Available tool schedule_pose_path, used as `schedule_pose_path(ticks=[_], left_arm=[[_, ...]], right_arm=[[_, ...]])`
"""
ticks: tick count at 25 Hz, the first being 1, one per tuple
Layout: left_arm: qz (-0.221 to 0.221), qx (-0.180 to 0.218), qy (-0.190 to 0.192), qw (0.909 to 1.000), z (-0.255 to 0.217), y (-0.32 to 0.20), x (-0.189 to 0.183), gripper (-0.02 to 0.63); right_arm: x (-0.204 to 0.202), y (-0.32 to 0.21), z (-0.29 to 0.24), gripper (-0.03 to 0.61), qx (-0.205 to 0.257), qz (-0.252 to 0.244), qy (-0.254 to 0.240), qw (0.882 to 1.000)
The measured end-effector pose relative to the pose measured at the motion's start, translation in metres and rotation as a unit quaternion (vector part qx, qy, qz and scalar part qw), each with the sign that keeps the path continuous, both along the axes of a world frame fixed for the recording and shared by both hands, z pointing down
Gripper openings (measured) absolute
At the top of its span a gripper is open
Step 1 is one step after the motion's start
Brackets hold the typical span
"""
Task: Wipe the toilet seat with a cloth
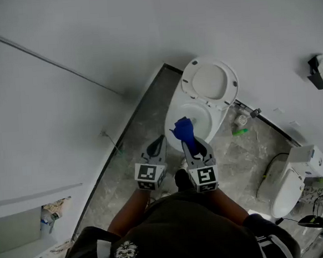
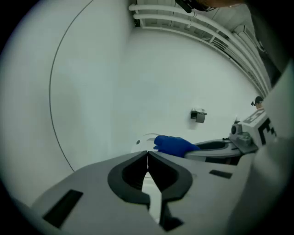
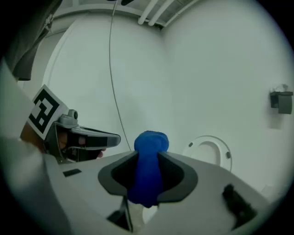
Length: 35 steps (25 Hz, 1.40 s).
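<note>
A white toilet (image 1: 201,103) stands against the wall with its seat and lid (image 1: 209,82) raised; the bowl rim (image 1: 171,116) is bare. My right gripper (image 1: 188,142) is shut on a bunched blue cloth (image 1: 182,128), which hangs just above the near rim of the bowl. In the right gripper view the cloth (image 3: 149,170) fills the gap between the jaws and bulges past the tips, with the raised lid (image 3: 211,153) beyond. My left gripper (image 1: 161,138) is shut and empty, left of the bowl; its tips (image 2: 147,152) meet, and the cloth (image 2: 174,145) shows just beyond.
A second white toilet (image 1: 291,182) lies at the right on the marbled floor. A green object (image 1: 239,132) and a pipe valve (image 1: 246,113) sit beside the toilet base. A dark fixture (image 1: 319,71) hangs on the wall. A bottle (image 1: 46,221) rests at lower left.
</note>
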<state>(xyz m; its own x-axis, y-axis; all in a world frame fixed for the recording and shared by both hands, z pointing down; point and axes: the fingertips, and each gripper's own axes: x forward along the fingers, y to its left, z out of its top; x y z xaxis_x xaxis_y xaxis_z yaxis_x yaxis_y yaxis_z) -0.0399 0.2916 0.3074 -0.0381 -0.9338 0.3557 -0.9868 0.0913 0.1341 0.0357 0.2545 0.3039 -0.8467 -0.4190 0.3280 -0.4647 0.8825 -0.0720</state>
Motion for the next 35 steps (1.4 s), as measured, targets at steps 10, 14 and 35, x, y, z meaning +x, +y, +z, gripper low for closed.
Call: schedule_pose_path(ticks=[10, 14, 35], left_arm=[[-0.008, 0.010, 0.063, 0.9979, -0.015, -0.105, -0.021, 0.011], [0.016, 0.006, 0.039, 0.9991, -0.014, -0.127, -0.025, 0.011], [0.233, -0.049, 0.039, 0.9704, 0.066, -0.336, -0.087, 0.011]], right_arm=[[0.005, -0.091, 0.001, 0.117, 0.010, 0.020, 0.017, 1.000], [0.006, -0.118, 0.006, 0.117, 0.021, 0.034, 0.037, 0.999], [-0.062, -0.317, 0.083, 0.117, -0.064, 0.182, 0.141, 0.971]])
